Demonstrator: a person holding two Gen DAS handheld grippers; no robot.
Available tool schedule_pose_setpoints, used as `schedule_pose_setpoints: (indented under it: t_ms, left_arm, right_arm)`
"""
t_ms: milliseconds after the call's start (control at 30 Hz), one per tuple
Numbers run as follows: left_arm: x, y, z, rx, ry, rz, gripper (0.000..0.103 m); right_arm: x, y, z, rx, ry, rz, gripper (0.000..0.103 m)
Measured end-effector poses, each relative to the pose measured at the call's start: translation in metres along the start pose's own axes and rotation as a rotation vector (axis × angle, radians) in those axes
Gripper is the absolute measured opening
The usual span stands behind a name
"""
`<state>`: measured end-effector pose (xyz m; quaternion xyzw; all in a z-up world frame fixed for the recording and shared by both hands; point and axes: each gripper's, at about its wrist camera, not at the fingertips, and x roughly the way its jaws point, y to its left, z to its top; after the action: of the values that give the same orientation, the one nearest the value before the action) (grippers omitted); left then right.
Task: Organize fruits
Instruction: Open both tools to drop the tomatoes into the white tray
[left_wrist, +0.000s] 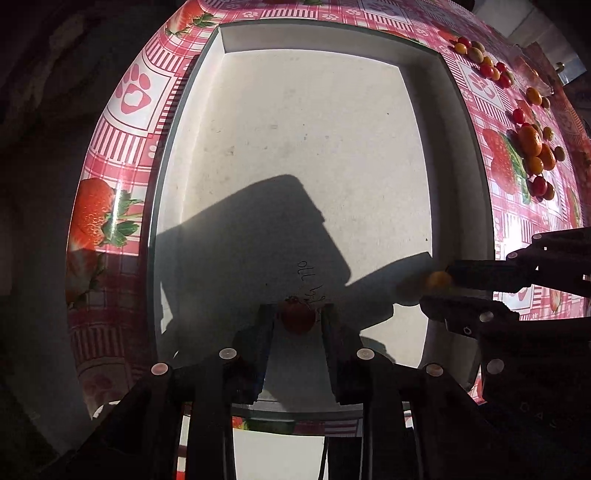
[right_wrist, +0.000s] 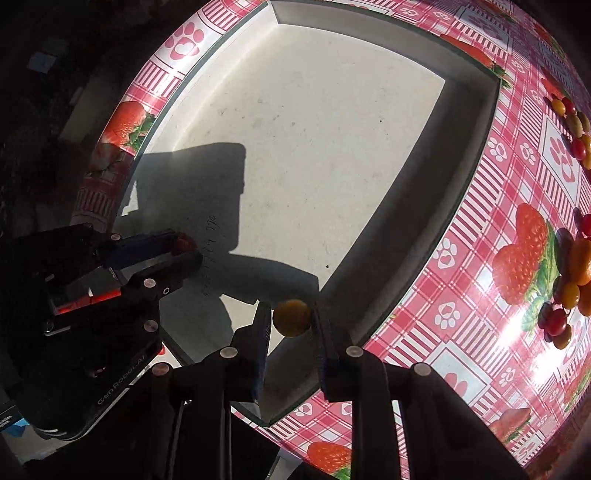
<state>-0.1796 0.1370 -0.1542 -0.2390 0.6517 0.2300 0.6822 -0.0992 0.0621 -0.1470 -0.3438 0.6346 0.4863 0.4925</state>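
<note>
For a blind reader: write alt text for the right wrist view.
The right tongs pinch a small yellow fruit above a white tray. At left, the left tongs grip a red fruit; more fruit lies on the strawberry-print tablecloth.

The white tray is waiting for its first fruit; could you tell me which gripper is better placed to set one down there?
Probably the left gripper: its red fruit hangs well over the tray floor, while the right gripper holds its yellow fruit close to the tray's wall.
</note>
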Motion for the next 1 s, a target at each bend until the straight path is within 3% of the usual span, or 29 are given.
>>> schedule_pose_setpoints:
  t_ms: [33,67,133,233,333,500,833,1000]
  left_arm:
    - [0.001,0.0,0.0,-0.005,-0.003,0.034,0.057]
    - [0.001,0.001,-0.001,-0.009,-0.013,0.048,0.062]
    - [0.001,0.005,-0.003,-0.02,-0.008,0.043,0.062]
    - [-0.001,0.012,-0.004,-0.036,0.007,0.037,0.062]
    - [-0.008,0.009,-0.002,-0.026,0.009,0.037,0.062]
    - [-0.022,-0.02,0.006,0.058,0.011,0.052,0.062]
    - [-0.054,-0.116,0.031,0.341,-0.032,0.053,0.062]
    - [-0.057,-0.148,0.052,0.392,-0.035,0.042,0.062]
  right_arm:
    - [0.001,0.0,0.0,-0.003,0.002,-0.002,0.038]
    - [0.004,0.002,0.003,-0.002,-0.001,-0.01,0.042]
    - [0.001,-0.001,0.003,0.016,-0.013,0.02,0.053]
    - [-0.015,-0.005,0.007,0.044,-0.075,0.054,0.086]
    - [-0.034,-0.008,0.009,0.057,-0.134,0.071,0.087]
    - [-0.057,-0.029,0.002,0.126,-0.191,0.009,0.087]
    - [-0.088,-0.102,-0.058,0.362,-0.268,-0.037,0.088]
    - [-0.103,-0.138,-0.083,0.459,-0.328,-0.051,0.093]
